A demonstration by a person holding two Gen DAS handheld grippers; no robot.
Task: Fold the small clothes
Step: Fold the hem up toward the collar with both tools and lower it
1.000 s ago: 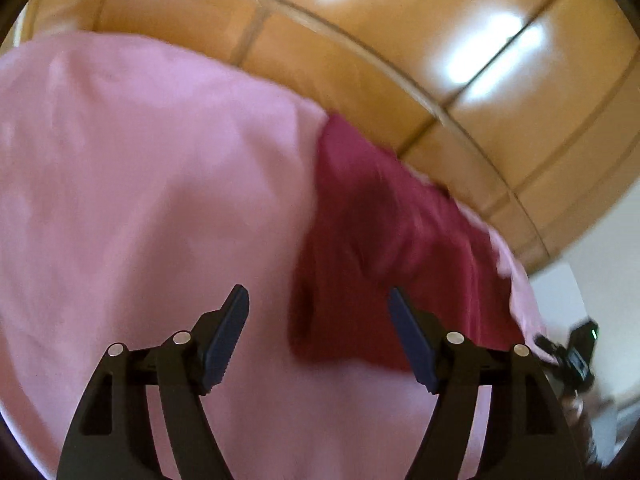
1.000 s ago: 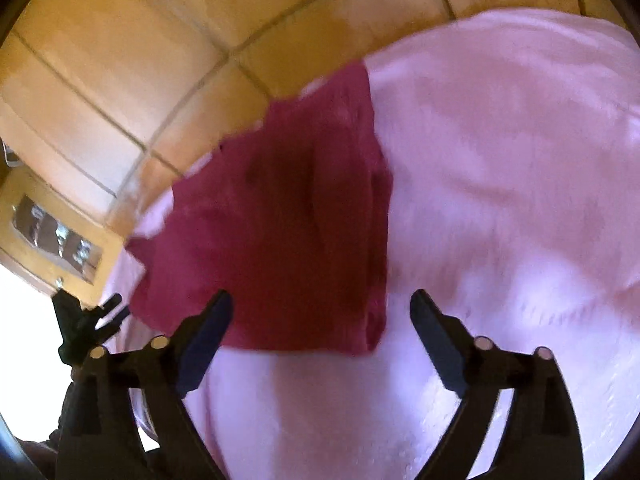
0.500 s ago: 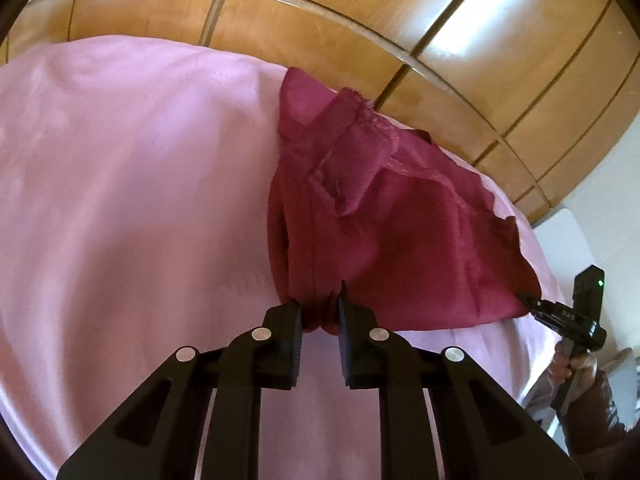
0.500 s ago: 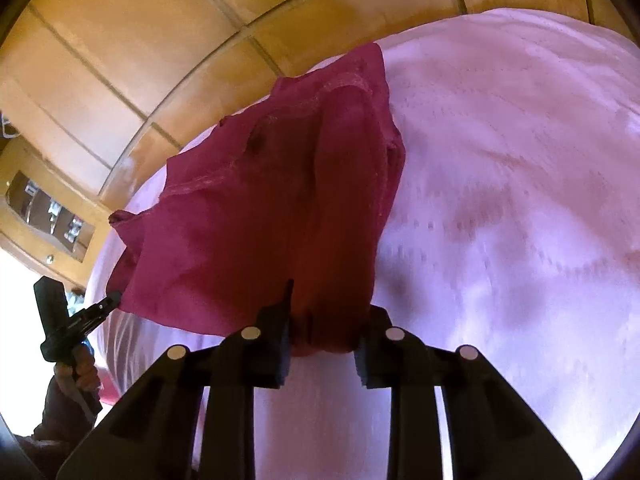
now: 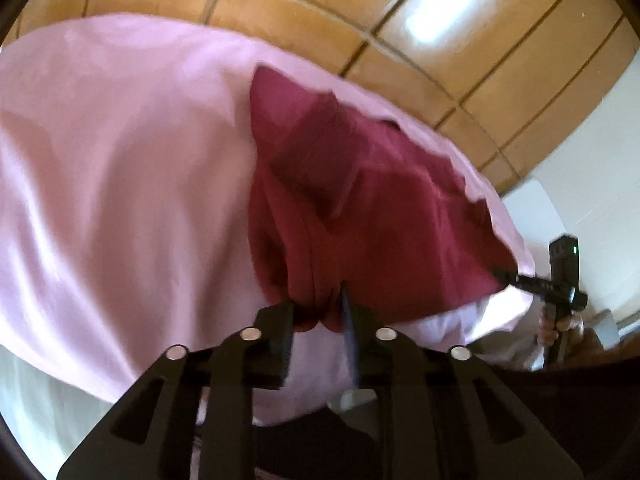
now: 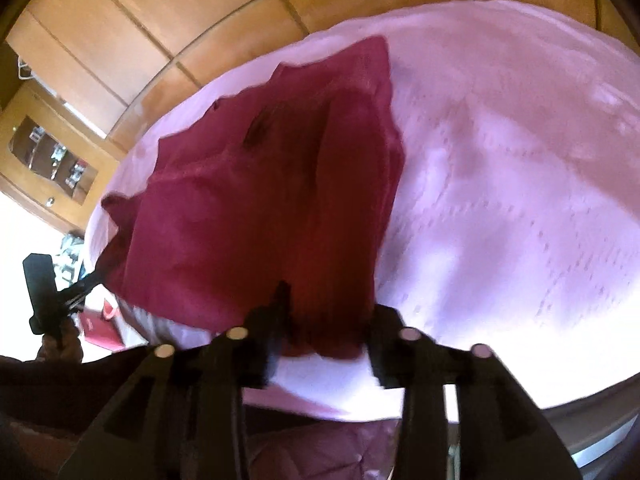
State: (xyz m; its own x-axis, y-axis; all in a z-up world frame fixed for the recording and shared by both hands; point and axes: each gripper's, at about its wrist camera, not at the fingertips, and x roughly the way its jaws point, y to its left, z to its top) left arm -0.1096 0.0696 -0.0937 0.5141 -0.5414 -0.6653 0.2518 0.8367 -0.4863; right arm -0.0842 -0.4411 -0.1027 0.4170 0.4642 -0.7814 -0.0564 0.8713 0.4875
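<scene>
Dark red fabric, a small garment (image 5: 372,216), lies on a surface draped in a pink sheet (image 5: 120,168), toward the side nearest the wooden panelling (image 5: 400,12). A second ago both grippers hung wide open over it; half a second ago they had clamped onto its near hem, and now they have lifted that hem off the sheet, so the cloth rises toward them in a tented ridge. The left gripper (image 5: 316,320) is pinched onto a bunched fold of the near edge at one corner, and the right gripper (image 6: 324,320) is clamped onto the opposite near corner, its jaws standing a little wider because more fabric is gathered between them. In the left wrist view the right gripper shows at the far right, meeting the garment's outer corner. I take this as the start of the first fold: with both near corners held and raised, the near half can be carried over the far half. The garment's long axis runs from one gripper across to the other, roughly along the near edge of the sheet, while its free end points away toward the panelling, where a narrow tip (image 6: 376,52) lies flat on the pink. Motion blur hides the finer detail of the hem.
</scene>
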